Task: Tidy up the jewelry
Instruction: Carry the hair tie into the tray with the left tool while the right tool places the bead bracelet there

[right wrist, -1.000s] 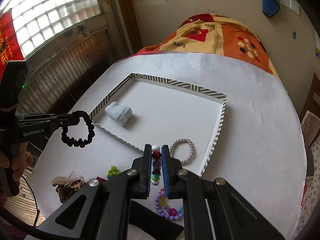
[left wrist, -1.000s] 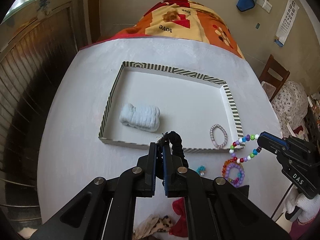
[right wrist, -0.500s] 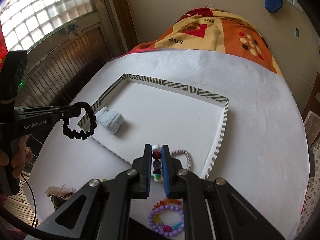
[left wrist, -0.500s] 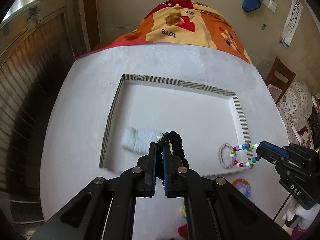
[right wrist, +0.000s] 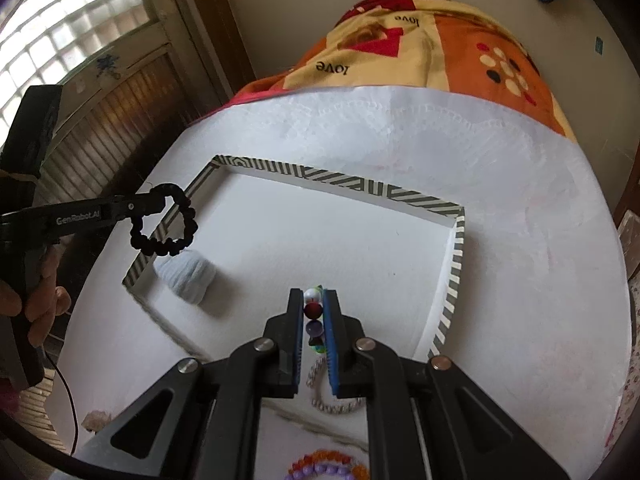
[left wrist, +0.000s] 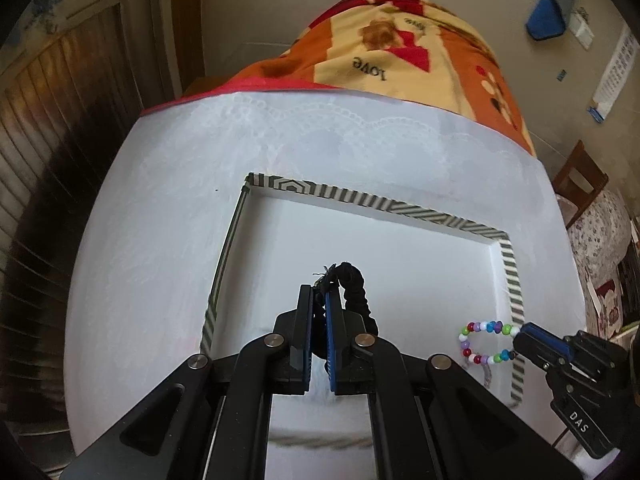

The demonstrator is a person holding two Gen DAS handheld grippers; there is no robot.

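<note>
My left gripper [left wrist: 319, 300] is shut on a black hair scrunchie [left wrist: 354, 288] and holds it above the near left part of the white tray with a striped rim [left wrist: 360, 200]. In the right wrist view the scrunchie [right wrist: 164, 228] hangs from the left gripper [right wrist: 158, 202] over the tray's left rim [right wrist: 176, 208]. My right gripper [right wrist: 313, 312] is shut on a multicoloured bead bracelet [right wrist: 313, 310], held above the tray's near right part. In the left wrist view the bracelet [left wrist: 484, 342] hangs from the right gripper [left wrist: 520, 334].
A pale blue scrunchie [right wrist: 188, 280] lies in the tray's near left corner. A silver-pink bracelet [right wrist: 332, 404] lies in the tray under my right gripper. A purple and orange bead bracelet [right wrist: 324, 466] lies outside the tray near me. An orange blanket [left wrist: 400, 56] lies behind the table.
Both grippers have moved forward from the near table edge to over the tray, each carrying its item. The loose jewelry near the front edge has dropped out of the left view.
</note>
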